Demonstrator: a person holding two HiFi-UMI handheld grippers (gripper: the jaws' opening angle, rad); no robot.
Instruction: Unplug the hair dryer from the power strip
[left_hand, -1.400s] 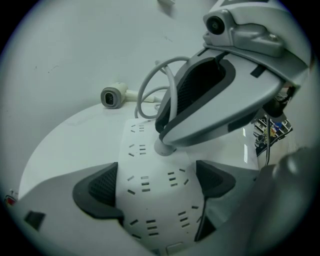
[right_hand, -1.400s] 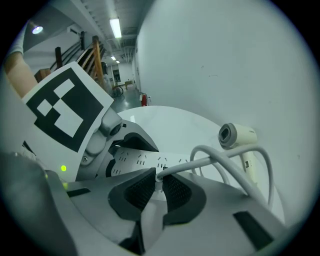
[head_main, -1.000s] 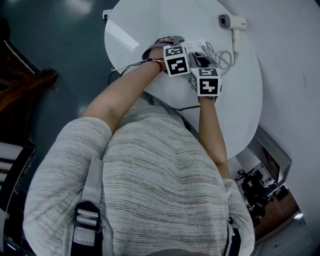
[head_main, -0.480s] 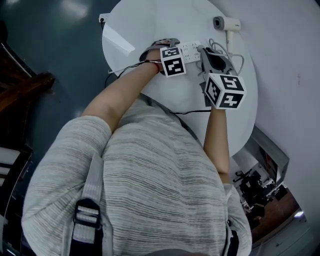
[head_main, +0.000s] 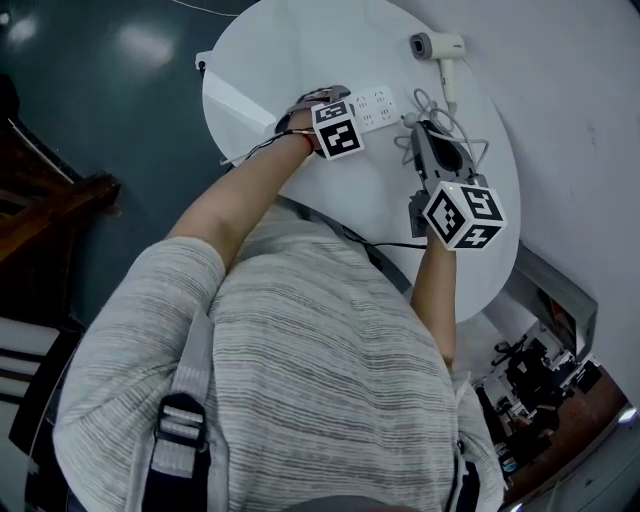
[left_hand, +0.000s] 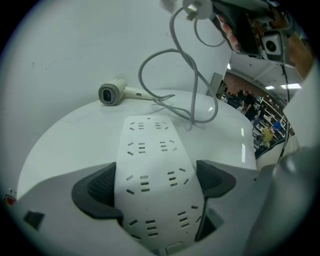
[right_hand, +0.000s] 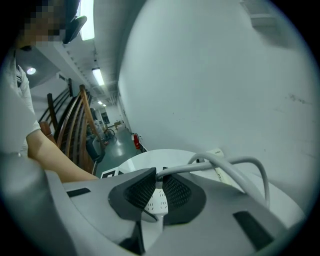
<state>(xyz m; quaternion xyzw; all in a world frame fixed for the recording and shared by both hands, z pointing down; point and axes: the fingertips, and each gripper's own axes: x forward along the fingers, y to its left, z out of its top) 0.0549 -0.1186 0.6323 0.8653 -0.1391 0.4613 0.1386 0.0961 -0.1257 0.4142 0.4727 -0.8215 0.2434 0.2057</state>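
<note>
On the round white table (head_main: 270, 50) lies the white power strip (head_main: 378, 104); my left gripper (head_main: 356, 108) is shut on its near end. In the left gripper view the strip (left_hand: 150, 150) runs between both pads, all its sockets bare. My right gripper (head_main: 413, 127) hovers right of the strip, raised off the table, shut on the hair dryer's white plug (left_hand: 197, 7). The grey cable (left_hand: 172, 65) hangs from it in loops. In the right gripper view the pads (right_hand: 137, 192) pinch the plug where the cable (right_hand: 225, 162) leaves it. The hair dryer (head_main: 435, 45) lies at the far edge.
A pale wall (head_main: 580, 120) stands close behind the table on the right. Dark floor (head_main: 100, 100) lies to the left, with a wooden chair (head_main: 50, 200) there. A thin black lead (head_main: 385, 223) runs over the table's near edge. Cable loops (head_main: 455, 125) lie under the right gripper.
My right gripper has risen and drawn away to the right of the strip, rolling as it went, taking the plug and cable up with it. The left gripper has stayed on the strip.
</note>
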